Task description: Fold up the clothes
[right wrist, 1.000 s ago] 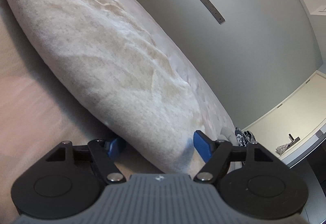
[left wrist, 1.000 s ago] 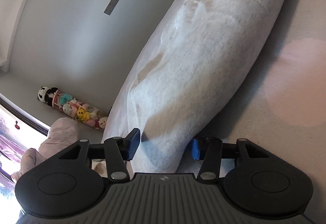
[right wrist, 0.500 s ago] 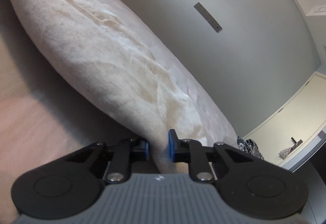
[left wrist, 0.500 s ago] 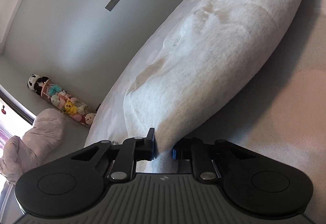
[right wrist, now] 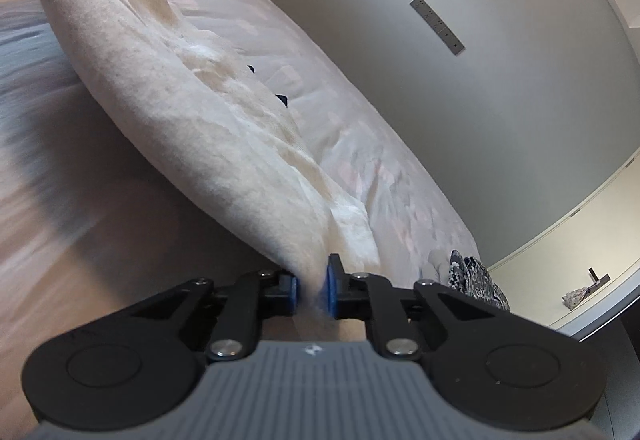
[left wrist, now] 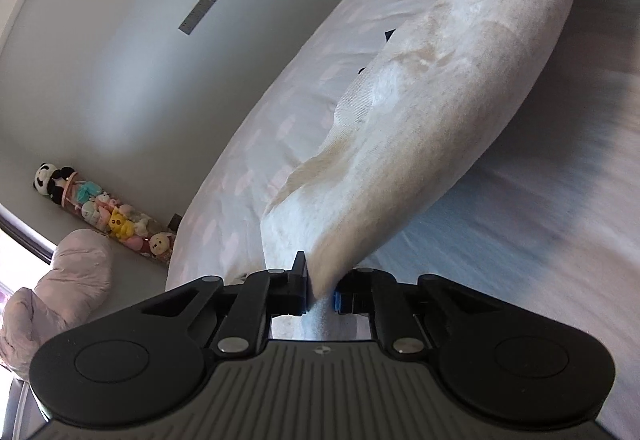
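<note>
Here the left gripper (left wrist: 320,294) is clamped on one end of a white fleecy garment (left wrist: 432,119), and the right gripper (right wrist: 312,290) pinches the opposite end, so the cloth hangs stretched between them. Holding both ends likely keeps an edge taut and lifted clear of the bed (left wrist: 540,232), ready to be laid over in a fold. The garment runs forward from each gripper, with the pale patterned bedcover behind it.

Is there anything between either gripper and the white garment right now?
Nothing visible. The left gripper and the right gripper are each shut directly on an edge of the white garment, which is stretched between them above the bed.
</note>
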`<state>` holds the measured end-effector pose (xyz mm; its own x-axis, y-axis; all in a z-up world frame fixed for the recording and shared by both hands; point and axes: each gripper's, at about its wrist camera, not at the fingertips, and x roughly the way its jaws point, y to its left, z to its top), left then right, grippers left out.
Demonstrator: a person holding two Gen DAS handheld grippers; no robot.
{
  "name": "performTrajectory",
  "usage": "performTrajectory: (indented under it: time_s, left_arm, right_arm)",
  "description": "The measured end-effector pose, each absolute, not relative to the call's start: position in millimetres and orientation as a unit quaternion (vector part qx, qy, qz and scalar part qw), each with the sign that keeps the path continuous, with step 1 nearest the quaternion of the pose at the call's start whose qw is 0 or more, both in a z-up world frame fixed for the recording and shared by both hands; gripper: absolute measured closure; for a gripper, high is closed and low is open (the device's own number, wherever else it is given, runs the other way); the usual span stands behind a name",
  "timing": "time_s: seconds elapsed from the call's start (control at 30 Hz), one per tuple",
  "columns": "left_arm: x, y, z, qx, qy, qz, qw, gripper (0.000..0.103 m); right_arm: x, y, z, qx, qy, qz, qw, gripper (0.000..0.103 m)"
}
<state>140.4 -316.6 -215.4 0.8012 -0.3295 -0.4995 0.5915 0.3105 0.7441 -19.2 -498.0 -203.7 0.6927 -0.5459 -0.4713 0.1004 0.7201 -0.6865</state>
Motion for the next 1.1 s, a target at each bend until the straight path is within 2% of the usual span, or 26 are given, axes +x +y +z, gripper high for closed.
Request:
performTrajectory:
  time_s: [0.17, 0.37, 0.5, 0.77, 1.1]
  left_arm:
    - [99, -294, -206, 0.532, 0.145, -0.310, 0.774, 0.093]
    - [54, -276, -209, 0.556, 0.162, -0.322, 0.749, 0.093]
    - [27, -266, -213, 0.570, 0.173, -0.330, 0.733, 0.093]
    - [26, -275, -254, 0.626, 0.208, -0.339, 0.671, 0.093]
    - [27, -270, -256, 0.629, 0.224, -0.345, 0.660, 0.081]
  right_arm:
    - [-68, -490, -181, -0.311, 0.390, -0.152, 0.854, 0.088]
    - [-120, -464, -185, -0.310, 0.421, -0.137, 0.841, 0.088]
    - [-128, -462, -191, -0.300, 0.444, -0.129, 0.834, 0.088]
    - [-116, -459, -216, -0.289, 0.499, -0.105, 0.810, 0.087]
    - [-120, -456, -210, -0.301, 0.534, -0.077, 0.786, 0.074]
